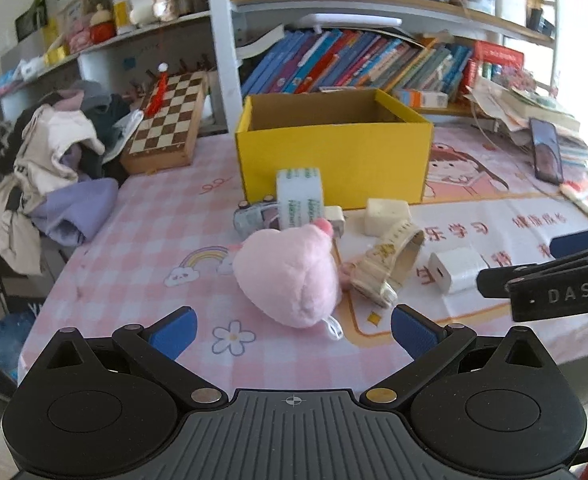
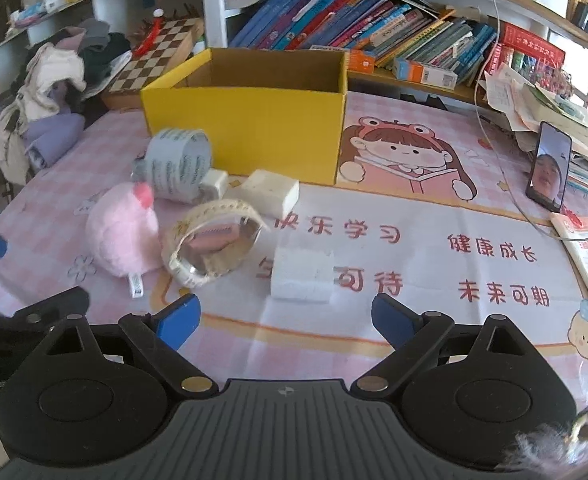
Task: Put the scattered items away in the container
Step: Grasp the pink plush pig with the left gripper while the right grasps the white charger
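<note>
An open yellow cardboard box (image 1: 334, 160) (image 2: 250, 128) stands at the middle back of the table. In front of it lie a pink plush toy (image 1: 288, 276) (image 2: 122, 236), a roll of tape with green print (image 1: 300, 200) (image 2: 180, 164), a small toy car (image 1: 252, 214), a cream watch (image 1: 390, 266) (image 2: 210, 240), a cream block (image 1: 386, 216) (image 2: 272, 192) and a white charger (image 1: 456, 270) (image 2: 302, 276). My left gripper (image 1: 294, 334) is open just short of the plush toy. My right gripper (image 2: 286, 320) is open just short of the charger.
A chessboard (image 1: 166, 120) and a heap of clothes (image 1: 54, 168) occupy the left. Shelves of books (image 1: 354, 64) rise behind the box. A phone (image 2: 550, 168) leans on stacked papers at the right. A pink cartoon mat (image 2: 434, 240) covers the table.
</note>
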Motion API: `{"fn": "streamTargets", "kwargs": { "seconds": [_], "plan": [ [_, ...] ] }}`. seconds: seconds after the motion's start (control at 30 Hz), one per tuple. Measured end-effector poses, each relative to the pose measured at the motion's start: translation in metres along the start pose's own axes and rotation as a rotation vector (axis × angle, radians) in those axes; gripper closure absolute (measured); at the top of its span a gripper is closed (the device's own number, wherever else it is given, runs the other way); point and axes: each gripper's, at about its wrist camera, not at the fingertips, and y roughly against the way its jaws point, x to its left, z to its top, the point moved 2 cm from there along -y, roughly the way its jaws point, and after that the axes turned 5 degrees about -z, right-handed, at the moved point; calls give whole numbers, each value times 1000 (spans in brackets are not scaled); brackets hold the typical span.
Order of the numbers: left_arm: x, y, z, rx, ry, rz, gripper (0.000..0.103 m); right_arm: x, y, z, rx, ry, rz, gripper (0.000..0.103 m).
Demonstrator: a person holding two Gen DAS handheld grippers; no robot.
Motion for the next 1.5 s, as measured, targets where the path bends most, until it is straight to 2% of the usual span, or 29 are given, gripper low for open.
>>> {"fn": "streamTargets", "kwargs": {
  "seconds": [0.17, 0.37, 0.6, 0.7, 0.8, 1.1, 1.5],
  "plan": [
    [9, -12, 5, 5, 51, -8, 0, -5, -22, 5, 52, -6, 8, 9],
    [19, -25, 12, 12, 112, -17, 1, -4, -38, 13, 68, 21, 3, 12],
    [19, -37, 15, 29, 111, -27, 10, -5, -56, 20, 106, 29, 7, 14],
    [28, -42, 17, 37, 157, -11, 17, -6, -64, 22, 121, 32, 8, 15],
    [34, -50, 19, 48, 191, -9, 17, -9, -71, 25, 134, 30, 6, 16],
    [35, -72, 25, 93, 183, -45, 17, -13, -92, 27, 192, 39, 2, 18],
    [33, -94, 29, 151, 163, -78, 23, -15, -112, 33, 242, 38, 18, 33]
  ]
}}
